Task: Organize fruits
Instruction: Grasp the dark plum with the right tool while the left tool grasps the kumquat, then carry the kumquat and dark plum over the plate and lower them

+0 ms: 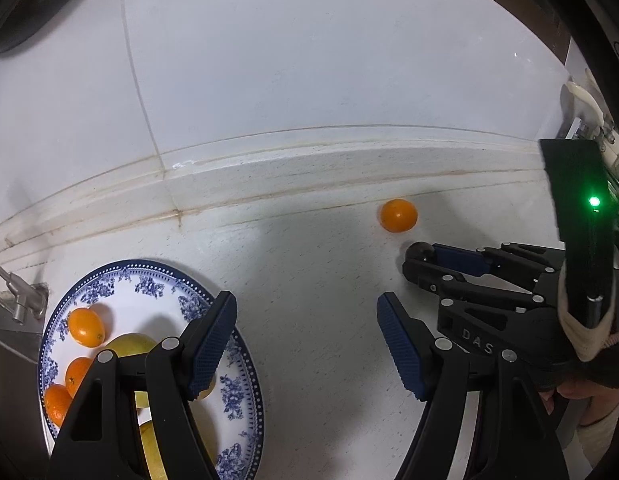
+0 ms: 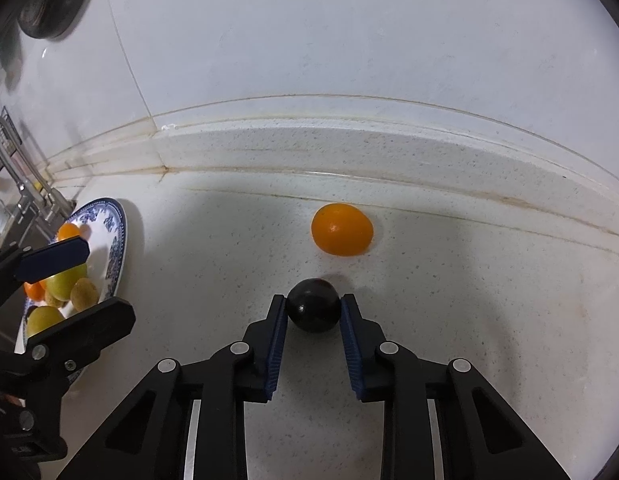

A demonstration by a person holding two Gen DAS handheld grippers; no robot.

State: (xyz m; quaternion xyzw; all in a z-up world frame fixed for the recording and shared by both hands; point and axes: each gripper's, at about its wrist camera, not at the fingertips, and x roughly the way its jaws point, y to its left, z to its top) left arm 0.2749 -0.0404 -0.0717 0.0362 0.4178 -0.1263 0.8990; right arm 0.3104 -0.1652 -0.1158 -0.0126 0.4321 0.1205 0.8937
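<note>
Jaws of the left gripper point(image 1: 305, 344) stand spread with nothing between them, poised over the white speckled stone table point(image 1: 309, 280) beside the blue-and-white patterned round plate point(image 1: 245, 364). In this left wrist view the plate already carries several small orange citrus fruits point(image 1: 85, 327) and some yellow-green fruits point(image 1: 129, 345). One loose small orange citrus point(image 1: 398, 215) lies on the table near the back ledge, well apart from the plate, and the right gripper point(image 1: 419, 258) shows at the right with a dark round fruit at its tip.

From the right wrist view, the right gripper's point(image 2: 313, 312) jaws pinch that small dark, glossy round fruit point(image 2: 312, 310), which seems to sit on the table. The loose citrus lies just beyond it.

Judging by this, most fruit is gathered; two pieces are left: the dark one, gripped but not yet carried over, and the orange one, untouched.
</note>
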